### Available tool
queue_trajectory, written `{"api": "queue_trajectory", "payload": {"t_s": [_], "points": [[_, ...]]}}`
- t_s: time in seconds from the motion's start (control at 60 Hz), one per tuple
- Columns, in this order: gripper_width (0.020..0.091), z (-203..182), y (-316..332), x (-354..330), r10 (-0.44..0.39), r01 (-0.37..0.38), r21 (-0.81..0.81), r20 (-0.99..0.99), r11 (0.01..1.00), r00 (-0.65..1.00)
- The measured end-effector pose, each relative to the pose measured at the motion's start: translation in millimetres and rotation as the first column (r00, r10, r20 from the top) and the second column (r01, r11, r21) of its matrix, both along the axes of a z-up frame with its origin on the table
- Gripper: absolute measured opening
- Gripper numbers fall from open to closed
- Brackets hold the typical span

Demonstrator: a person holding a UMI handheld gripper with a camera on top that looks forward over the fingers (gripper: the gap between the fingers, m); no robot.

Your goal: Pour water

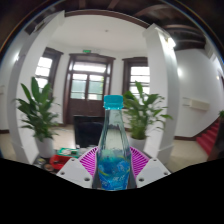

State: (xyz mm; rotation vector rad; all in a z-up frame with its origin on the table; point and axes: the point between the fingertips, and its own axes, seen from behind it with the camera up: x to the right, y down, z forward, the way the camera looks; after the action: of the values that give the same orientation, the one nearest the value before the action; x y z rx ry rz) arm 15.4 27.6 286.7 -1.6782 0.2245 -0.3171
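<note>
Between the fingers: a clear plastic bottle (112,150) stands upright, close before the camera.
Bottle cap: the cap (113,101) is turquoise and it sits on the neck of the bottle.
Bottle content: the lower part of the bottle looks blue; if this is water or a label, one cannot tell.
Gripper: the gripper (112,166) has its two fingers at the left and the right side of the bottle, and the pink pads (88,160) lie against its sides with no gap that can be seen, so the gripper holds the bottle.
Finger width: the fingers stand narrow, only as far apart as the bottle is wide.
Behind the bottle: a dark chair back (88,131) shows just to the left of the bottle neck.
Left plant: a green plant (38,108) with long leaves stands in a white pot (45,148), well to the left of the bottle.
Right plant: a second green plant (145,110) stands to the right of the bottle, further back.
Small things at the left: near the left finger there is something red and something green (64,154), too small to tell what they are.
Room: a dark wooden door (88,80) with glass panes is in the far wall, with a window (43,72) to its left and another window (140,80) to its right.
Pillar: a white pillar (160,80) rises at the right of the bottle, beyond the right plant.
Right side: something red (210,135) shows low by the right wall, unclear.
</note>
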Motion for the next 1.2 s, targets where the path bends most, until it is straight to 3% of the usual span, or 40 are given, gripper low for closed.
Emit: {"api": "queue_trajectory", "payload": {"t_s": [0.133, 0.267, 0.383, 0.55, 0.783, 0.933, 1.017, 1.2], "points": [[0.0435, -36.3, -1.9, 99.8, -0.166, 0.167, -0.035, 0.037, 0.985, 0.985], [0.0436, -96.8, -3.4, 164.9, -0.248, 0.248, -0.098, 0.015, 0.964, 0.969], [0.0434, -135.1, -19.9, 178.4, -0.271, 0.268, -0.098, -0.029, 0.959, 0.962], [0.0442, -181.2, -8.9, 180.6, -0.229, 0.222, -0.08, -0.108, 0.972, 0.967], [0.0443, -176.4, -9.4, 177.7, -0.22, 0.217, -0.047, -0.088, 0.975, 0.971], [0.0559, -176.2, -14.3, 181.7, -0.231, 0.227, -0.047, -0.122, 0.973, 0.965], [0.0763, -186.1, -17.0, 179.5, -0.225, 0.216, -0.076, -0.152, 0.973, 0.962], [0.0777, -201.7, -50.2, 160.2, -0.225, 0.207, -0.132, -0.14, 0.969, 0.964]]}}
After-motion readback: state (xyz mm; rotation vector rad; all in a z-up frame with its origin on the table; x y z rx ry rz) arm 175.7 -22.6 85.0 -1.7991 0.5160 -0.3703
